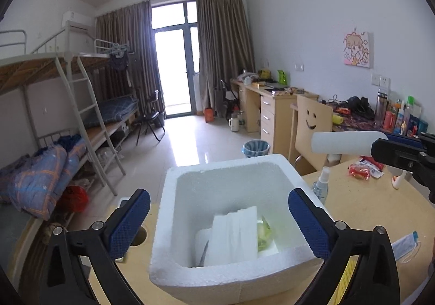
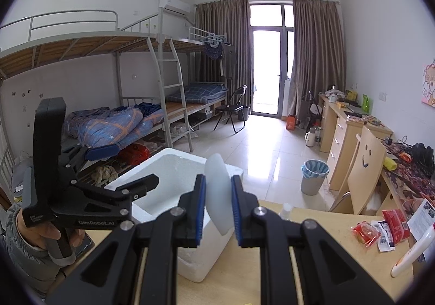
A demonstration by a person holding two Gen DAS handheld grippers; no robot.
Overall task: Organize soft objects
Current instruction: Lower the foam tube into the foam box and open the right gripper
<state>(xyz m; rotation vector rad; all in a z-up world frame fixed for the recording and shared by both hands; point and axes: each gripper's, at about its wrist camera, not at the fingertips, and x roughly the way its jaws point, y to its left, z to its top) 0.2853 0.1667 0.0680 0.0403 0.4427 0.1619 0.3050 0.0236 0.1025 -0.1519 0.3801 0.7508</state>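
Observation:
A white foam box stands on the pale wooden table. Inside it lie folded white foam sheets and a green-yellow bag. My left gripper hangs over the box with its blue pads wide apart and nothing between them. It also shows in the right wrist view as the left gripper, held by a hand. My right gripper is shut on a white foam piece just right of the box. In the left wrist view the white foam piece sticks out leftward from the right gripper.
On the table right of the box are a small spray bottle, red snack packets, a face mask and a white tube. A smiley-face chair and a lined bin stand beyond.

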